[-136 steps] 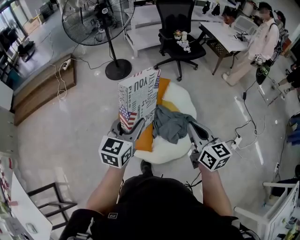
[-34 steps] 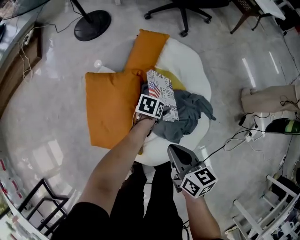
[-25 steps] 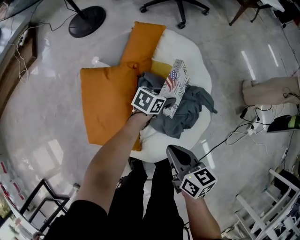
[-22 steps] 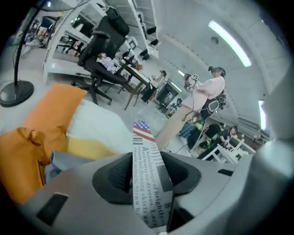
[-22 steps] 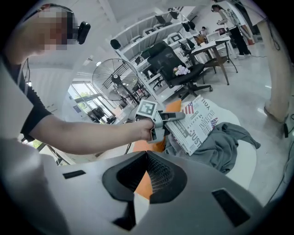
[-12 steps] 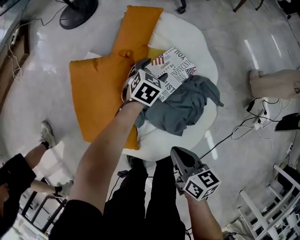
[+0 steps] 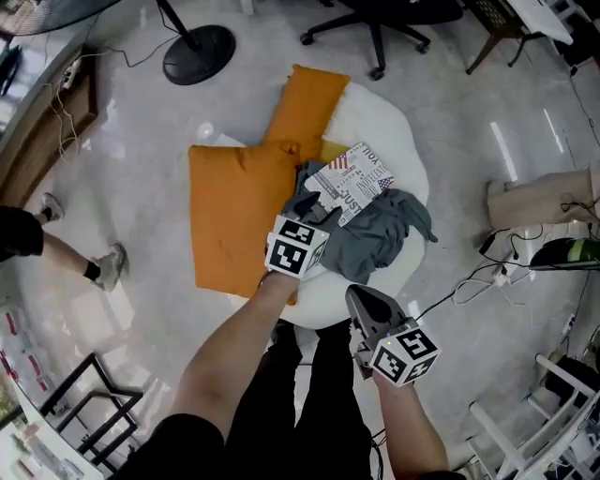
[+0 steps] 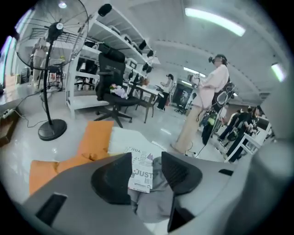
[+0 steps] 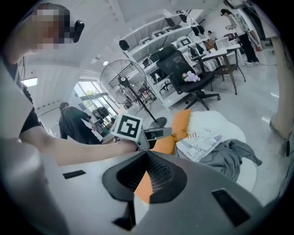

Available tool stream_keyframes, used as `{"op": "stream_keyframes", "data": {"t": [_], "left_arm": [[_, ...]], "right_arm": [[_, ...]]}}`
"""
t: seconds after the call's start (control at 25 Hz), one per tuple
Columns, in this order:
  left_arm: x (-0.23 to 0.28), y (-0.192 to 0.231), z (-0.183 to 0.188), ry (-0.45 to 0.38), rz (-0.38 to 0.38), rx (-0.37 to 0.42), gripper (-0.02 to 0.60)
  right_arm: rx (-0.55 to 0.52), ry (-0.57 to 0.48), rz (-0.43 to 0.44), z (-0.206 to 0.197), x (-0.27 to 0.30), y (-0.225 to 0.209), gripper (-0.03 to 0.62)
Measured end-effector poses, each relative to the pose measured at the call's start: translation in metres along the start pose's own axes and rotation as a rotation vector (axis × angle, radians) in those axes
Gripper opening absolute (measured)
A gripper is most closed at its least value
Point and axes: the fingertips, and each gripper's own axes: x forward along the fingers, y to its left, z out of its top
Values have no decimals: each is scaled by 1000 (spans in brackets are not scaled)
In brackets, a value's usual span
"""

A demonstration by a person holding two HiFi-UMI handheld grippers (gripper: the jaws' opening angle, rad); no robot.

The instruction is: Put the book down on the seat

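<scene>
The book, its cover printed with words and a flag, lies flat on the round white seat, partly on a grey cloth. My left gripper hangs just short of the book's near edge. Its jaws have just been closing and stand open with nothing between them. In the left gripper view the book shows beyond the gap of the left gripper. My right gripper is held back near my body with its pads together. The right gripper view shows the right gripper and the book.
Two orange cushions lie against the seat's left side. A fan base and an office chair's legs stand beyond. A person's legs are at the left. Cables trail on the floor at the right.
The book went from tilted in my left gripper to lying flat on the seat. The left gripper has let go and pulled back toward me. The right gripper stayed near my body.
</scene>
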Motion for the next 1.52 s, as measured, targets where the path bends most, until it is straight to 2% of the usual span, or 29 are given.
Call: {"op": "stream_keyframes", "data": {"t": [0.04,0.16,0.32,0.48,0.68,0.96,1.24,1.52], "left_arm": [[-22,-4,10,-21,-3,-17,184],[-87,-21,35,-72,5,-33,130],[-177,-45,64,-151,9,-65,51],[-257,-74,88,-204,-6,-60,22],[-328,-114,116,-226,15,17,14],[-372,-176,146,-276,93,3,9],[-363,-257,148,-304,149,-34,9],[-357,-326,177,-330,170,5,9]], "right_arm": [[-21,-9,6,13,-5,13,15],[-71,-27,20,44,-24,55,15],[-136,-27,27,64,-55,117,15],[-200,-30,10,77,-96,169,15],[-255,-69,11,101,-151,200,15],[-313,-114,69,125,-228,195,15],[-339,-147,92,127,-307,143,15],[-398,-196,126,146,-373,119,15]]}}
